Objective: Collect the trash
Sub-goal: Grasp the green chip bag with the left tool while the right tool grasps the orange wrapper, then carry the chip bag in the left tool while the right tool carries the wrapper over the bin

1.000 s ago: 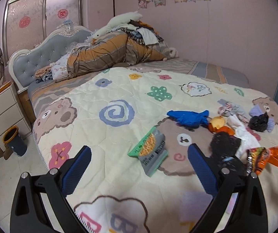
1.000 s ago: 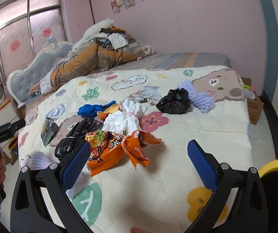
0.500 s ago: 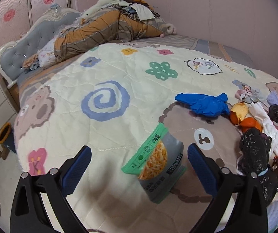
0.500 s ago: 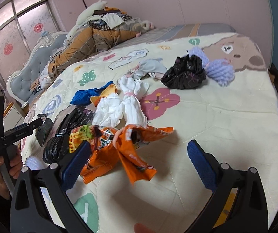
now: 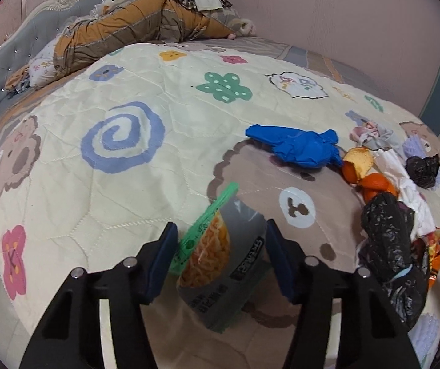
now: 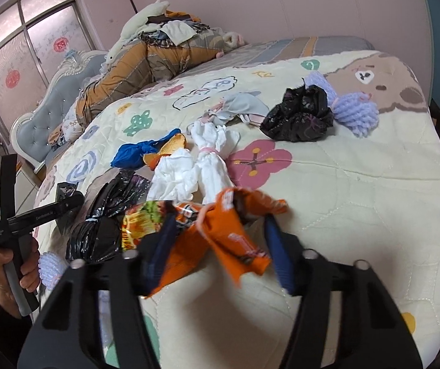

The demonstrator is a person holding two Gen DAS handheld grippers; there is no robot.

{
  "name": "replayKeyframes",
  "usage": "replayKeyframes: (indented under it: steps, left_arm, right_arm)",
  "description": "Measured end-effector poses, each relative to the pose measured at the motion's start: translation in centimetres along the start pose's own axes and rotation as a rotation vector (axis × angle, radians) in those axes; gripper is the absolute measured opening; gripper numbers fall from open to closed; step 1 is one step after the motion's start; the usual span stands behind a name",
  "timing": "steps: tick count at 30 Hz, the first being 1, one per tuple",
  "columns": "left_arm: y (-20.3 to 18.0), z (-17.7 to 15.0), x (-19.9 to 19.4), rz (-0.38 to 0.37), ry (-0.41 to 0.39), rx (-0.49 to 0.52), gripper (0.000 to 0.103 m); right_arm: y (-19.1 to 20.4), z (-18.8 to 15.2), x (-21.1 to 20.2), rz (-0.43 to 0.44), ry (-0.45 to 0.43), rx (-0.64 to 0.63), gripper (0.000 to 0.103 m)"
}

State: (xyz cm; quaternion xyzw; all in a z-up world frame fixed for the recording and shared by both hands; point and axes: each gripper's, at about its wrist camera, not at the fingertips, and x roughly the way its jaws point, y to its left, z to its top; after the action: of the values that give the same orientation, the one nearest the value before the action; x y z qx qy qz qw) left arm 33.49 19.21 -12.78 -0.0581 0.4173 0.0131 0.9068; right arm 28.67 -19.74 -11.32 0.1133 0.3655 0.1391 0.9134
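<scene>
A grey and green snack packet (image 5: 220, 261) lies on the patterned quilt (image 5: 127, 190). My left gripper (image 5: 221, 255) is open with its blue pads on either side of the packet. An orange snack wrapper (image 6: 220, 233) lies crumpled on the quilt (image 6: 358, 190). My right gripper (image 6: 220, 246) is open around the wrapper, pads on both sides. Further trash lies in a row: a blue bag (image 5: 300, 147), orange peel (image 5: 364, 172), white tissue (image 6: 195, 169), and black bags (image 6: 297, 117) (image 5: 389, 240).
A heap of folded bedding and clothes (image 5: 146, 27) lies at the grey headboard (image 6: 54, 101). Purple knitted pieces (image 6: 352, 110) and a grey cloth (image 6: 241, 107) lie on the quilt. The left gripper's handle and the hand holding it (image 6: 20, 230) show at the bed's left edge.
Both grippers have moved forward and down onto the bed. The left one has narrowed around the grey and green packet. The right one has narrowed around the orange wrapper.
</scene>
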Motion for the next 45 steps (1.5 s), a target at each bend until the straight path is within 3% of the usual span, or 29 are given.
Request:
replayKeyframes:
  steps: [4, 5, 9, 13, 29, 45]
  left_arm:
    - [-0.4, -0.1, -0.6, -0.006, -0.047, 0.013, 0.041]
    - [-0.5, -0.1, -0.6, -0.002, -0.053, 0.018, 0.040]
    - [-0.5, -0.2, -1.1, -0.011, -0.073, 0.005, 0.035]
    - [0.0, -0.1, -1.6, -0.031, -0.072, -0.041, 0.029]
    - [0.3, -0.3, -7.2, -0.072, -0.146, -0.097, 0.027]
    - [-7.9, -1.9, -13.4, -0.222, -0.194, 0.002, 0.027]
  right_arm:
    - [0.4, 0.1, -0.2, -0.005, -0.007, -0.019, 0.037]
    - [0.4, 0.1, -0.3, -0.005, -0.010, -0.019, 0.025]
    - [0.3, 0.2, -0.4, 0.001, -0.009, -0.014, 0.024]
    - [0.4, 0.3, -0.6, 0.011, -0.017, -0.018, 0.016]
    - [-0.2, 1.1, -7.5, 0.023, -0.127, 0.003, 0.015]
    - [-4.2, -0.1, -16.6, -0.050, -0.207, 0.031, 0.015]
